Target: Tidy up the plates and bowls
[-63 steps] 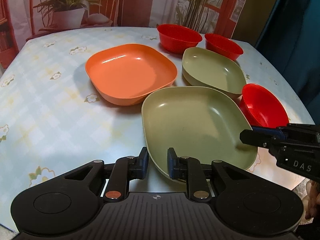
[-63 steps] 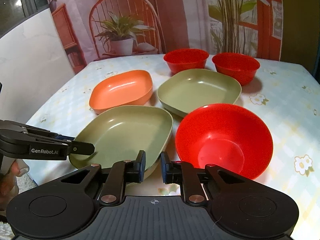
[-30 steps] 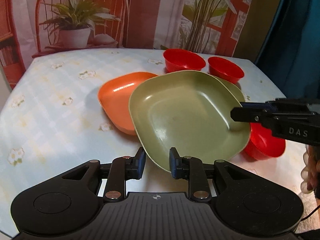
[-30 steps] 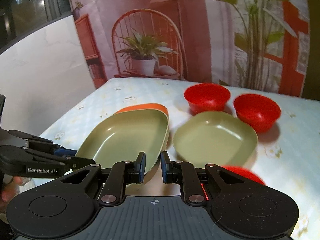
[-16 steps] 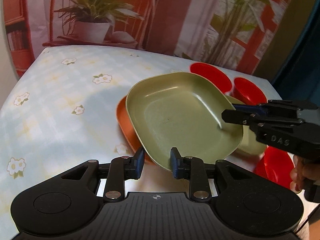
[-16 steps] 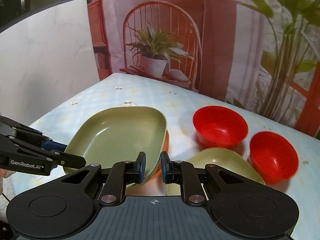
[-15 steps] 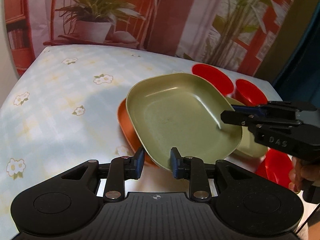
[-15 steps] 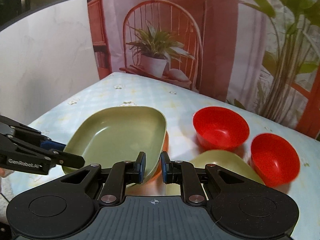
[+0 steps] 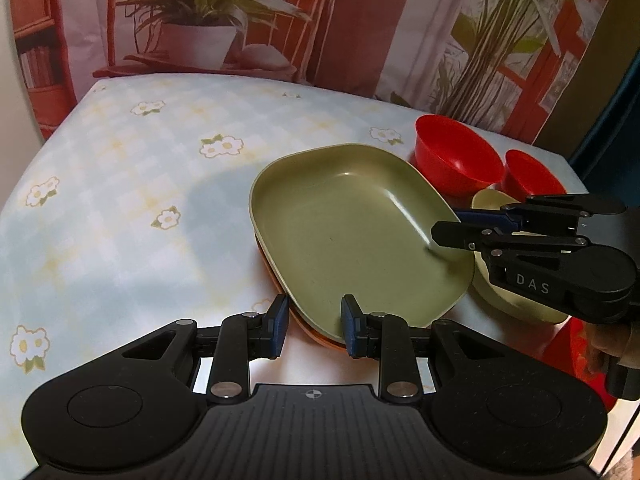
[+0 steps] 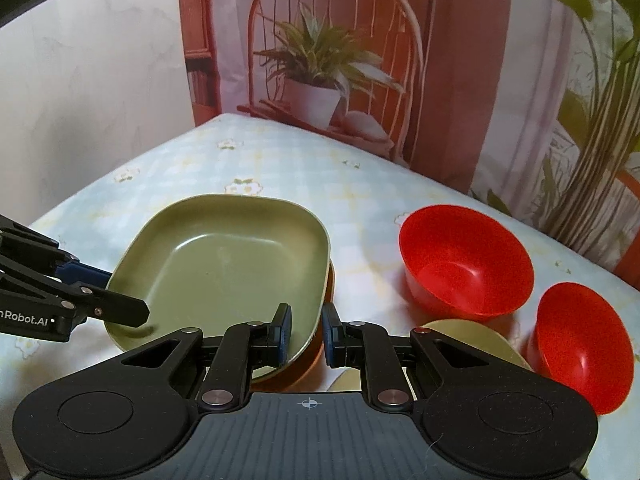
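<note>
A green square plate [image 9: 352, 232] [image 10: 224, 264] lies over the orange plate [image 9: 267, 270] [image 10: 327, 288], of which only a thin rim shows. My left gripper [image 9: 314, 326] [image 10: 132, 312] is shut on the green plate's near corner. My right gripper [image 10: 306, 334] [image 9: 440, 236] is shut on the opposite rim. I cannot tell whether the green plate rests fully in the orange one. A second green plate [image 9: 516, 300] [image 10: 472, 340] lies to the right, partly hidden. Two red bowls [image 9: 456, 160] [image 9: 528, 176] stand behind it, and a third red bowl [image 9: 568, 344] is mostly hidden.
The floral tablecloth [image 9: 120, 200] stretches bare to the left and back. The table's far edge meets a backdrop with a chair and potted plant. In the right wrist view the red bowls [image 10: 464, 260] [image 10: 580, 340] stand close at the right. A hand [image 9: 608, 344] holds the right gripper.
Both grippers have carried the green plate leftward and down over the orange plate, which is now almost covered. The red bowls and second green plate have stayed in place.
</note>
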`<state>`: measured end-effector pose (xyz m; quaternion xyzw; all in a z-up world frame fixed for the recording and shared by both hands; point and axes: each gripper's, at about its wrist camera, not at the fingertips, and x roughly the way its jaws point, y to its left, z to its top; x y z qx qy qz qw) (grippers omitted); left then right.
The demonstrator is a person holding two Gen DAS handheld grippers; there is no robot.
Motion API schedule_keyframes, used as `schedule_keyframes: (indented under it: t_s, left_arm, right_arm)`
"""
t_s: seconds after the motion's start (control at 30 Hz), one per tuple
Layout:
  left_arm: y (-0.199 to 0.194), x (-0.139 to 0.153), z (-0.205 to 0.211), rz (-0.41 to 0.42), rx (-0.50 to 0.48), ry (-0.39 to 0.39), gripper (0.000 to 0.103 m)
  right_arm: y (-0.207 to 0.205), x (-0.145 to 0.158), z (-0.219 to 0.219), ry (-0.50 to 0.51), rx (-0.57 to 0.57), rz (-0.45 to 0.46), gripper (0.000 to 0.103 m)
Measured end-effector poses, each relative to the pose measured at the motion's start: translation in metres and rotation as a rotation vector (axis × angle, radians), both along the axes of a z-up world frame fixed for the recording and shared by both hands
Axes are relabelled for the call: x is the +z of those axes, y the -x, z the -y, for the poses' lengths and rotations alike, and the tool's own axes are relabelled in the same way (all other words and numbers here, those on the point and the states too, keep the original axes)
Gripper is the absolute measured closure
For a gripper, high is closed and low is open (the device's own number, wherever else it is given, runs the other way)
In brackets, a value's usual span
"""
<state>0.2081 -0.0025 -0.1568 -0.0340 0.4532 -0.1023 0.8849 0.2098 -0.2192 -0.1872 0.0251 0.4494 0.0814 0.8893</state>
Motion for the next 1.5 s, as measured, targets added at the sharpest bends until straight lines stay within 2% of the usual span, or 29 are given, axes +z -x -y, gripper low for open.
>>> schedule_keyframes:
  t_s: [0.3,0.43,0.6,0.77,0.93,1.23,1.5]
  left_arm:
    - [-0.001,-0.001,0.001,0.005,-0.005,-0.019,0.071]
    - [0.000,0.000,0.000,0.016,0.002,-0.028,0.064]
    - [-0.002,0.001,-0.002,0.022,0.016,-0.029,0.064]
    - [-0.003,0.000,-0.003,0.022,0.024,-0.030,0.064]
    - [-0.001,0.002,-0.002,0.026,0.029,-0.022,0.064]
    - [0.002,0.017,0.010,0.061,-0.025,0.012,0.064]
    - [-0.001,0.022,0.043,0.071,-0.108,0.021,0.064]
  right_arm:
    - [0.004,-0.006,-0.005,0.049,0.018,-0.006,0.087]
    - [0.004,-0.008,-0.005,0.062,0.014,-0.020,0.087]
    - [0.006,-0.012,-0.009,0.072,0.014,-0.040,0.085]
    - [0.008,-0.003,-0.007,0.056,-0.002,-0.007,0.082]
    - [0.007,0.000,-0.003,0.058,-0.004,-0.002,0.088]
    - [0.025,0.016,0.020,0.028,-0.089,0.023,0.086]
    - [0.065,0.030,0.067,0.031,-0.211,0.037,0.081]
